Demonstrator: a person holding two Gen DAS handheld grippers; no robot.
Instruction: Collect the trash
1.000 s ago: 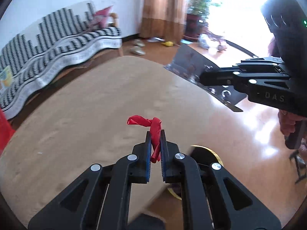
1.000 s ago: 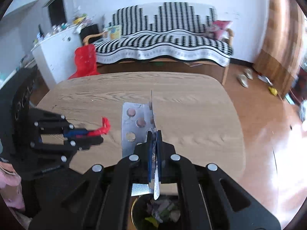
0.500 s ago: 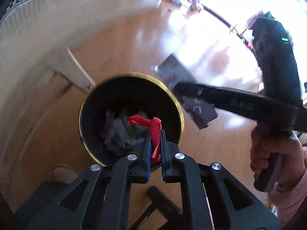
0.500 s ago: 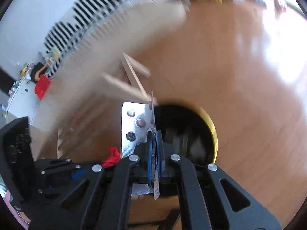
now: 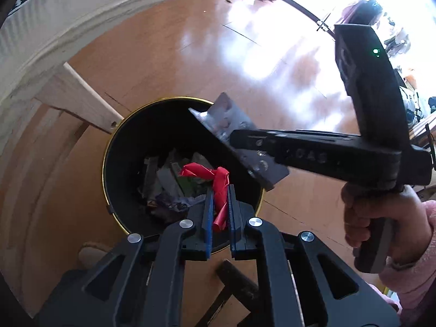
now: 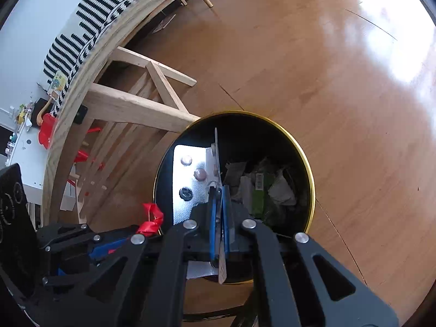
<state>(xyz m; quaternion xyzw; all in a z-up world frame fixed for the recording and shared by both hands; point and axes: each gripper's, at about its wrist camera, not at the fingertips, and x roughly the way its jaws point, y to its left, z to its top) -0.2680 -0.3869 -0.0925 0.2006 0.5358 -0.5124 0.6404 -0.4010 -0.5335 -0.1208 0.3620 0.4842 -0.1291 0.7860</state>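
A black trash bin with a gold rim (image 5: 107,147) (image 6: 305,160) stands on the wooden floor, with several scraps of trash inside. My left gripper (image 5: 219,190) is shut on a red strip (image 5: 218,182) and holds it over the bin's near edge; the strip also shows in the right wrist view (image 6: 151,219). My right gripper (image 6: 219,190) is shut on a silver pill blister pack (image 6: 188,185) and holds it over the bin. In the left wrist view the pack (image 5: 231,125) sticks out over the bin opening from the right gripper (image 5: 239,139).
The wooden table's edge (image 6: 90,62) and its pale legs (image 6: 136,109) stand just left of the bin. A black-and-white striped sofa (image 6: 90,16) is behind. Glossy wooden floor (image 6: 340,68) spreads to the right. A hand in a pink sleeve (image 5: 381,218) holds the right gripper.
Both grippers swung down from over the table top to point into the bin beside the table. They have come closer to the bin, still holding the red strip and the blister pack.
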